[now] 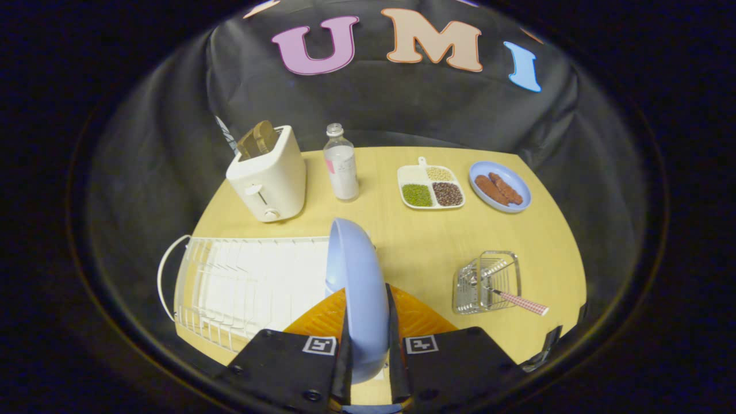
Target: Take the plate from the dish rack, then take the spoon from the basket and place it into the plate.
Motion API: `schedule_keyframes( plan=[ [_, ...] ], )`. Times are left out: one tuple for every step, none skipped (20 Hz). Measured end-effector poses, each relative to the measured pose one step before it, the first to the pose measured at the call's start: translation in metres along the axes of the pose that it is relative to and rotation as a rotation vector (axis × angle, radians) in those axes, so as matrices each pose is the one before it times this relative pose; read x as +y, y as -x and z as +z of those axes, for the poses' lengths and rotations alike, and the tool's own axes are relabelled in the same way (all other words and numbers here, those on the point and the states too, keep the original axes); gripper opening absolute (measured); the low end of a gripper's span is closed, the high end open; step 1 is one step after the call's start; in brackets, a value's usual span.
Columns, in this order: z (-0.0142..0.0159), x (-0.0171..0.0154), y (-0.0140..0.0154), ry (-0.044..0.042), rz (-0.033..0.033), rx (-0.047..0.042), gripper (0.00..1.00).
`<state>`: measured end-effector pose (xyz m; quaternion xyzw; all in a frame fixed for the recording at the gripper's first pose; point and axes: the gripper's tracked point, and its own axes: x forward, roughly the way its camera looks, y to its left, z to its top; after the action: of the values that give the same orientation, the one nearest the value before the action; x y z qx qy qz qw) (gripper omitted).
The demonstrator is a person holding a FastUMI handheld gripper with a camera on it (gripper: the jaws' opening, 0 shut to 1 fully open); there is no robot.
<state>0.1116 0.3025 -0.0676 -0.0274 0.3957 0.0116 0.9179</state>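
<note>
Plate (356, 287), pale blue and stood on edge, is clamped between the two fingers of the claw (368, 356), at the right end of the white dish rack (241, 287) on the worktop (425, 241). Off to the right of the fingers a wire basket (486, 282) is seen, with the spoon (517, 300) lying in it and its checked handle poking out over the rim. Beyond the plate a toaster (269, 175), a bottle (341, 164), a divided tray of grains (430, 187) and a blue dish of sausages (499, 187) are set along the far side.
</note>
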Motion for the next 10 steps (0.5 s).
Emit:
schedule_keyframes(
  plan=[
    [0.00257, -0.00291, 0.00088, 0.03934, -0.04216, -0.00509, 0.29],
    [0.00031, -0.00216, -0.00026, 0.03411, -0.04012, -0.00205, 0.29],
    [0.00212, -0.00014, 0.00211, 0.02932, -0.02497, -0.00560, 0.27],
    [0.00103, 0.00222, -0.00029, 0.03126, -0.01651, -0.00287, 0.25],
    [0.00091, 0.00070, 0.00108, 0.01237, -0.00958, -0.00100, 0.25],
    [-0.00018, 0.00027, 0.00217, 0.00424, -0.00694, 0.00160, 0.25],
    [0.00066, -0.00006, 0.00239, -0.00287, -0.00483, 0.00255, 0.25],
    [-0.00085, -0.00050, 0.00111, -0.00476, -0.00488, 0.00633, 0.25],
    [0.00005, -0.00234, 0.00242, -0.00784, -0.00733, 0.00907, 0.25],
    [0.00168, -0.00342, 0.00197, -0.00736, -0.01056, 0.00351, 0.25]
  ],
)
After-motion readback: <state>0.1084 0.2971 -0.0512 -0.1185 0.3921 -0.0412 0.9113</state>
